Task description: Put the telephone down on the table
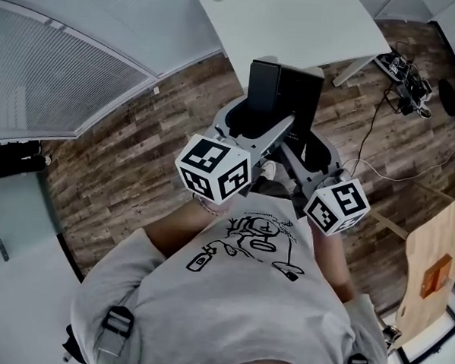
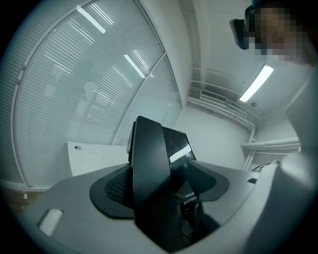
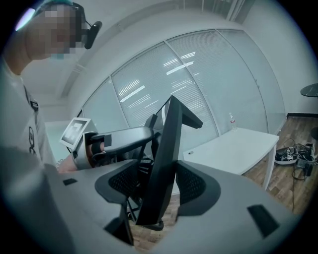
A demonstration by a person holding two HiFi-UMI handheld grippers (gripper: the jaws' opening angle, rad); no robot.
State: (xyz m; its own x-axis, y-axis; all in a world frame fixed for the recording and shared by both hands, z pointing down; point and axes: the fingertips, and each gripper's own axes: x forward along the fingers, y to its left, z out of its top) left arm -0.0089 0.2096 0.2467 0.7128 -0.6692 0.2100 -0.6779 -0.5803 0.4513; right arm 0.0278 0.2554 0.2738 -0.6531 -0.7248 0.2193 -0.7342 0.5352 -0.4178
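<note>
The telephone is a black, flat-panelled set held in the air over the wood floor, just short of the white table. My left gripper is shut on its left side and my right gripper on its right. A black panel of the telephone stands clamped between the pads of the left gripper, with the table behind. The right gripper pinches a thin black edge of the telephone; the left gripper shows beyond it, and the table lies at right.
Cables and a power strip lie on the floor right of the table. A wooden board stands at the right edge. A glass wall with blinds runs along the left. A small bottle stands on the table's far corner.
</note>
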